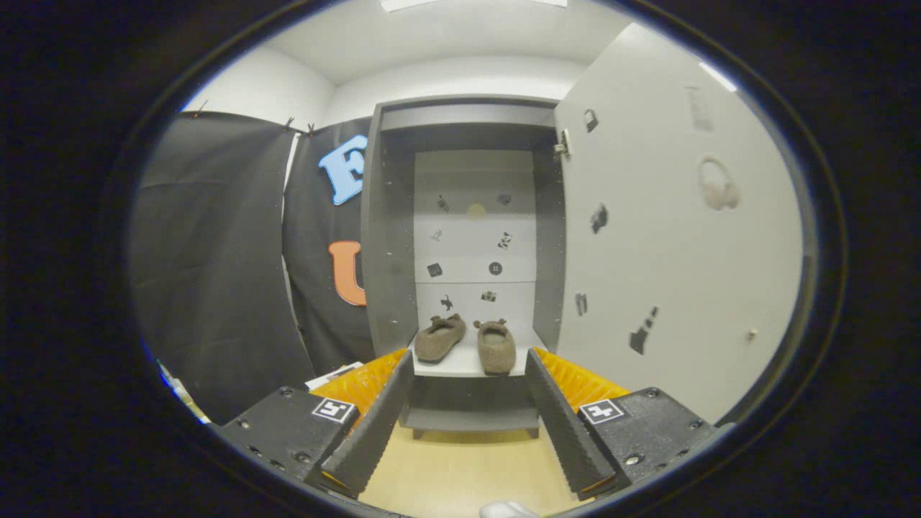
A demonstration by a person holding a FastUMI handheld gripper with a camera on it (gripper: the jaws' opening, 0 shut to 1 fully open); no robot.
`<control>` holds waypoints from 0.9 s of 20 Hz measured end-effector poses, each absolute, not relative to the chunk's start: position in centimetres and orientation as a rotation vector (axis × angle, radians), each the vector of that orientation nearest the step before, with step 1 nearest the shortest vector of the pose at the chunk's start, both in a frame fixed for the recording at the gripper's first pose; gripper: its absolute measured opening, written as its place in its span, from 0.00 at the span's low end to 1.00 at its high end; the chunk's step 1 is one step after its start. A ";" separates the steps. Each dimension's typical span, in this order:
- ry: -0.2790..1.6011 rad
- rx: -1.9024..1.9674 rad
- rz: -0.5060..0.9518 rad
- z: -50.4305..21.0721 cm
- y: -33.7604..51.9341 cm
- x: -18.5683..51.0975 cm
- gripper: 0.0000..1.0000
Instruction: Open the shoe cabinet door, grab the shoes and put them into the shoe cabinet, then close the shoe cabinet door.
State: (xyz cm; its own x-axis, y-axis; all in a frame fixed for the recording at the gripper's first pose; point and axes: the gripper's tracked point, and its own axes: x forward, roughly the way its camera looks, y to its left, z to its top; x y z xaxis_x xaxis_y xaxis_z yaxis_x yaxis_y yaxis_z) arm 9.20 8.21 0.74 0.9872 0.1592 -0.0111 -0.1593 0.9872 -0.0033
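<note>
The shoe cabinet stands ahead with its door swung open to the right. Two brown fuzzy slippers rest side by side on its white bottom shelf: the left slipper angled, the right slipper pointing toward me. My gripper is open, with nothing between its fingers. It hangs back from the cabinet, and the slippers show beyond the fingertips, between them. The door's small knob sits low near its far right edge.
Black cloth wall hangs left of the cabinet. Light wooden floor lies between me and the cabinet base. Some papers lie on the floor by the cabinet's left foot. Small stickers dot the cabinet's back panel and door.
</note>
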 end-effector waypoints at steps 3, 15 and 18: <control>-0.003 -0.003 0.152 1.2 5.1 4.6 0.99; -0.047 0.008 -0.023 1.6 -15.3 -1.5 0.99; -0.046 0.028 0.001 2.1 -18.7 0.8 0.99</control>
